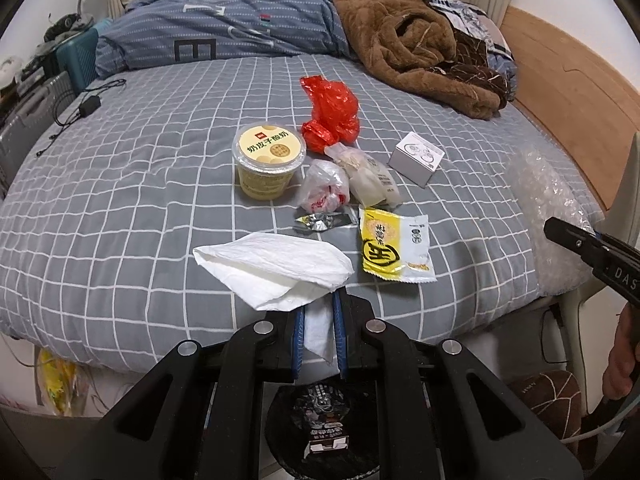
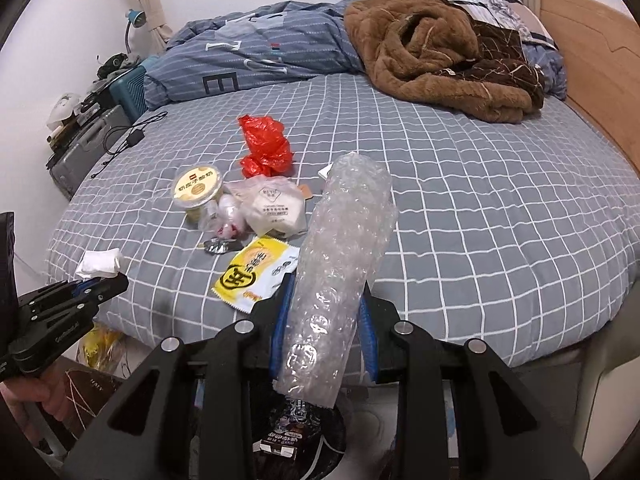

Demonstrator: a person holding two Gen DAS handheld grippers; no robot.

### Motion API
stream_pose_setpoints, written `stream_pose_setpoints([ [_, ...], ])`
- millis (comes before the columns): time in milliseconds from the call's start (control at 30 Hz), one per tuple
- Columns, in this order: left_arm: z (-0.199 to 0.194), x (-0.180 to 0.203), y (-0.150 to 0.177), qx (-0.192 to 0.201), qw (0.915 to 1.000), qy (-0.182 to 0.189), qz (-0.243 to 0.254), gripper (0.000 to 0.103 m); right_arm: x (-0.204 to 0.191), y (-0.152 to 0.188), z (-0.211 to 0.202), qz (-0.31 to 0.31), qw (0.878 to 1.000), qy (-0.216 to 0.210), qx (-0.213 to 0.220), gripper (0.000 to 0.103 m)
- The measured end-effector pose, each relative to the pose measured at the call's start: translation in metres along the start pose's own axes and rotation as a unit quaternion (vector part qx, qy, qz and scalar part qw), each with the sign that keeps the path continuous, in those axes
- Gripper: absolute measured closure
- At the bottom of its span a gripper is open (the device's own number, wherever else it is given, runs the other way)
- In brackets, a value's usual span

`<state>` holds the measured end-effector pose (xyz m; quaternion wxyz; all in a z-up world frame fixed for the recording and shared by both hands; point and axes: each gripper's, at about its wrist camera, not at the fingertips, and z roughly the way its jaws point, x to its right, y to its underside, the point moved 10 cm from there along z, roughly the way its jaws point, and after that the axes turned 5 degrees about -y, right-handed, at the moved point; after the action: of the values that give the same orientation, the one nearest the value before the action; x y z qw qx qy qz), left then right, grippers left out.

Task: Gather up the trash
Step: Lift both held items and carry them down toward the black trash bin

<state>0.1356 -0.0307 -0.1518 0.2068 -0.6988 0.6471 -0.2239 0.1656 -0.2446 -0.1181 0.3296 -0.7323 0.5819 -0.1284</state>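
Grid-quilted grey bed (image 1: 120,208). Right gripper (image 2: 324,312) jaws pinch a knobbly clear bubble-wrap roll (image 2: 344,248) above its edge; left gripper (image 1: 318,322) jaws pressed on a soft crinkled white tissue (image 1: 272,268). Round yellow yogurt tub (image 1: 269,160) on bed.

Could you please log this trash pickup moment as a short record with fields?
left tongs: shut on white tissue
right tongs: shut on bubble wrap roll
bin: below both tongs, a carton inside
left on bed: yogurt cup, red bag, yellow wrapper, small white box
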Motion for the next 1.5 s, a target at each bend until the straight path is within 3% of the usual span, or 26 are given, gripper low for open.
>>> stream_pose_setpoints([
  [1500, -0.034, 0.025, 0.089, -0.027, 0.9994, 0.019, -0.008, 0.091, -0.045, 0.102, -0.027, -0.016, 0.999, -0.014, -0.026, 0.075],
])
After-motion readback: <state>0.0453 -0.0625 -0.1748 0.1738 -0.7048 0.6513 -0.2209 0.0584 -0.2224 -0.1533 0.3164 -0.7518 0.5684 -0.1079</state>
